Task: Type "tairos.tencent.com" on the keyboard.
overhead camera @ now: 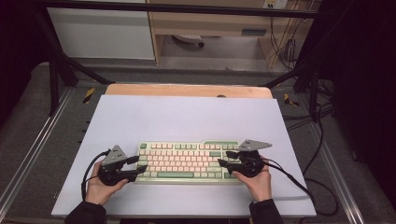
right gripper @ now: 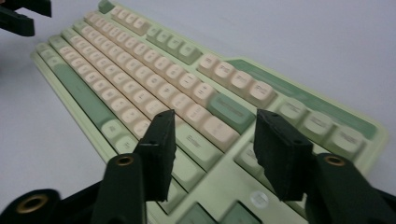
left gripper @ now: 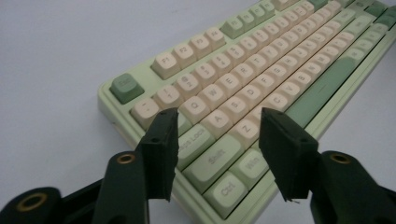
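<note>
1. Jaws of left gripper (overhead camera: 137,166) stand apart, nothing clamped btwn them; in the left gripper view (left gripper: 217,156) the gap frames the keyboard's near-left corner (Caps Lock, Shift, Ctrl keys), pads clear of the keycaps.
2. Left hand (overhead camera: 100,184) holds that gripper at the keyboard's left end, jaw tips just at the case edge; whether they touch it can't be told.
3. Right gripper (overhead camera: 224,159) also w/ jaws apart, empty; in the right gripper view (right gripper: 212,156) they hover over the right end of the keyboard (right gripper: 154,88), above the key cluster there. View slightly blurred.
4. Right hand (overhead camera: 257,179) grips it from the near-right side; jaw tips overlap the keyboard's right edge in the high view.
5. Keyboard (overhead camera: 187,162) (pale green case, cream and green keys) lies flat btwn the two grippers, long side across, on a white mat (overhead camera: 187,116).
6. Beyond the mat, a wooden table edge (overhead camera: 187,90); cables (overhead camera: 299,179) trail off from the right gripper toward the near right.
</note>
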Demonstrator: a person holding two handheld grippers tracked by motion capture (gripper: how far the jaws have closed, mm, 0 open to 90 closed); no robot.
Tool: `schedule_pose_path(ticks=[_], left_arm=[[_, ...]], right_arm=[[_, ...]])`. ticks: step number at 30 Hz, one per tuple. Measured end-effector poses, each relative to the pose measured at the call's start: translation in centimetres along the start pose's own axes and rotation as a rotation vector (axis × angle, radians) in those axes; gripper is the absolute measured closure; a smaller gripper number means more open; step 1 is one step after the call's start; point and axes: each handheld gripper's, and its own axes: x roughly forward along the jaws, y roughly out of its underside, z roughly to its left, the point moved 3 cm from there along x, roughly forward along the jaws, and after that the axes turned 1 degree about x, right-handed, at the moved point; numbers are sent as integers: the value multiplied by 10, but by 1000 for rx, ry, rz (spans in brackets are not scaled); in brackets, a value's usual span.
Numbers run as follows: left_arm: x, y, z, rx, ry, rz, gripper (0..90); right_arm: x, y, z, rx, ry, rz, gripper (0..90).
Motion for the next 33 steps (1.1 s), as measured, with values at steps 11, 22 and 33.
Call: schedule_pose_path(ticks=[11, 22, 33], left_arm=[[-12, 17, 13, -21, -18, 11, 257], [-14, 27, 14, -4, -8, 25, 111], [-14, 29, 15, -12, -20, 28, 67]], right_arm=[[-29, 31, -33, 46, 37, -27, 139], [-35, 64, -44, 70, 30, 24, 12], [-37, 68, -43, 79, 15, 29, 4]])
